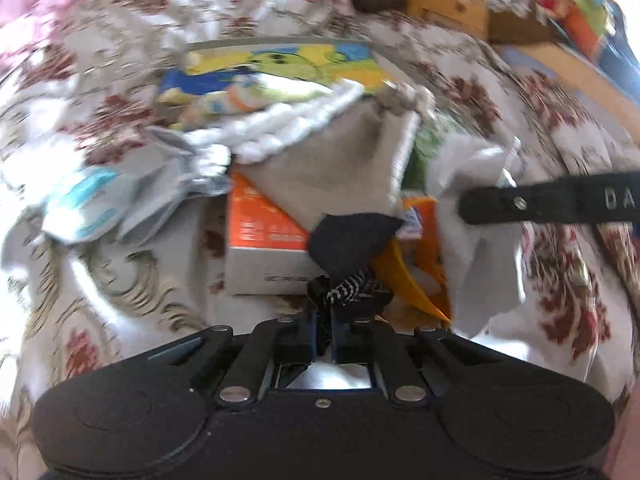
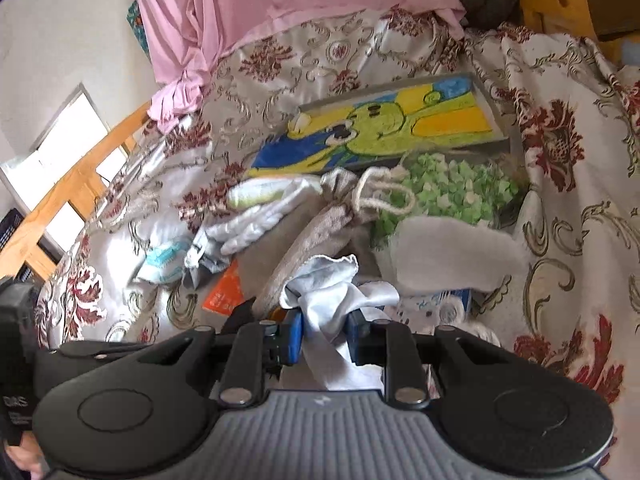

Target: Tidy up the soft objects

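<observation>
Right wrist view: right gripper (image 2: 323, 334) pinches a white cloth (image 2: 334, 292) just below the burlap drawstring bag (image 2: 316, 236). Left gripper (image 1: 325, 322) is clamped on a black-and-white patterned fabric (image 1: 352, 290). Sorting is underway; next, each likely needs placing.

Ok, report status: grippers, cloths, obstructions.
Left gripper shut on black patterned cloth. Right gripper shut on white cloth. Orange box underneath pile.

crumpled white cloth (image 2: 332, 292) hangs bunched; black zigzag-patterned fabric (image 1: 352, 288) lies bunched beside the beige drawstring bag (image 2: 316, 236) mid-bedspread (image 2: 560, 240).
</observation>
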`<state>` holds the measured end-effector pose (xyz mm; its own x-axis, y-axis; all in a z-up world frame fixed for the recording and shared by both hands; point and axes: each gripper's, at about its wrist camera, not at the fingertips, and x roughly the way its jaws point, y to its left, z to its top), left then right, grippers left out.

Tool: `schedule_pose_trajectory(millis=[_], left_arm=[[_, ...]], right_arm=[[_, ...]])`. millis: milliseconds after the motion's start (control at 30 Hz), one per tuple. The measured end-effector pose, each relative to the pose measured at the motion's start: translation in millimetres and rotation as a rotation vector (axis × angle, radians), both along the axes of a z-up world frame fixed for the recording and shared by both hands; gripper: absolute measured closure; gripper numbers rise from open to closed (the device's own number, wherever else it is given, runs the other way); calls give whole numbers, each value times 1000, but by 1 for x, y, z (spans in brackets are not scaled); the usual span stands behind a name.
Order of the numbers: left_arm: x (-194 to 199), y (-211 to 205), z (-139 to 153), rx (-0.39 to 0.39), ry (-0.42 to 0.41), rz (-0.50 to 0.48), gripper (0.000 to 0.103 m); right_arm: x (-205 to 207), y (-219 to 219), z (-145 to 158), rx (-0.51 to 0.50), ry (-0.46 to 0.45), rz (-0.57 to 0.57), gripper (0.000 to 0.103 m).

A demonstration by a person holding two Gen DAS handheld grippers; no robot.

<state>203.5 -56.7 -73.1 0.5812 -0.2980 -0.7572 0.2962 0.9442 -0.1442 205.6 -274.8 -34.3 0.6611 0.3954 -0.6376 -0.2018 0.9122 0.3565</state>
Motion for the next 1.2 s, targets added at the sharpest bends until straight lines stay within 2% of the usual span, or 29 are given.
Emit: schedule_pose_trajectory(millis=[267,333,400,433,500,700,833,900,1000,1067,1133,1200], left_arm=[[-11,26,22,36,-88,232,97],[-10,28,24,51,-102,259,97],[-5,30,23,33,-81,259,95],[-4,31,21,9,-64,254,88],[-1,31,19,-33,-38,247,82],[1,29,13,-99,-18,218,54],[5,29,10,-139,-3,211,46],[7,27,9,-143,1,203,45],[9,24,6,-125,10,191,48],[11,24,3,-125,27,178,59],[14,23,0,-122,53,169,80],[15,23,-2,-123,66,166,91]], right_arm=[[0,-7,5,5,-100,-74,78],[1,-7,5,-4,-105,-83,78],[2,-6,3,-11,-95,-83,78],[2,-6,2,-12,-91,-82,78],[2,-5,2,-17,-91,-76,78],[2,-2,1,-20,-83,-66,78],[2,0,0,-20,-78,-57,77],[3,1,-1,-20,-74,-51,77],[3,2,-2,-19,-71,-44,76],[3,2,-2,-17,-70,-41,76],[3,2,-2,-19,-69,-38,76],[3,3,-3,-19,-69,-31,76]])
